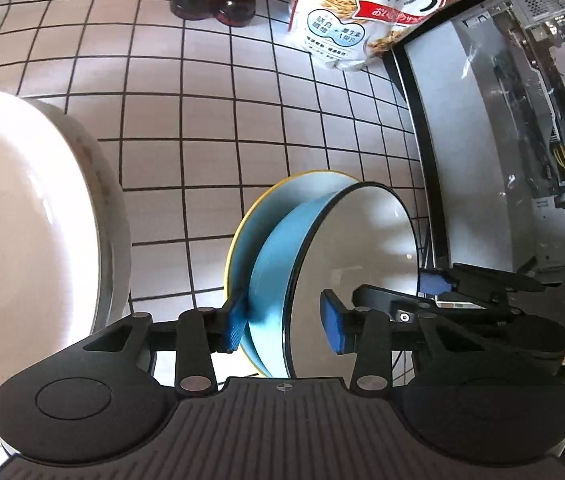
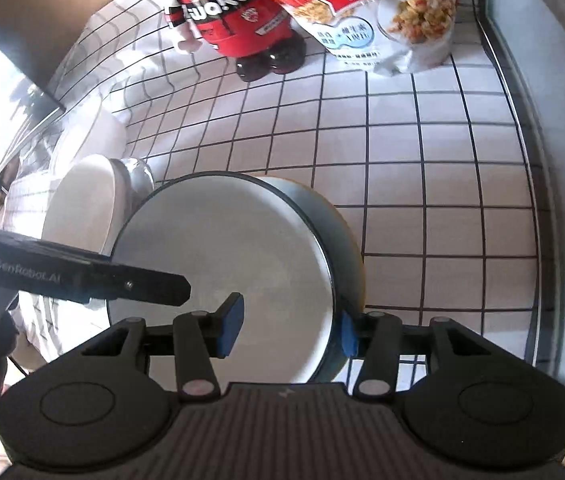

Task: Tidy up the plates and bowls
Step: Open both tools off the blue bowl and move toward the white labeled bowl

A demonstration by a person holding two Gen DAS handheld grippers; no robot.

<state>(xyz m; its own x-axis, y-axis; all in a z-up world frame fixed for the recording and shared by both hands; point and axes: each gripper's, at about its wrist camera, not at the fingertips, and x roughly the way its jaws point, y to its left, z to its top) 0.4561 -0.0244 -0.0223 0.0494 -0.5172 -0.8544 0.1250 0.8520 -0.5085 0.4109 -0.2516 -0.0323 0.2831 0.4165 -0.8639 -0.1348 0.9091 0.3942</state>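
Here both tongs tilt steeply down: right tongs pinching the blue bowl's rim, left tongs spread astride it.

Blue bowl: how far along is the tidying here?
Done: the blue bowl already sits on the yellow-rimmed plate, with white dishes gathered beside it. In hand: the left gripper and right gripper both straddle the bowl's wall, but no firm grip is evident. Left: probably moving this pair to the white dishes.
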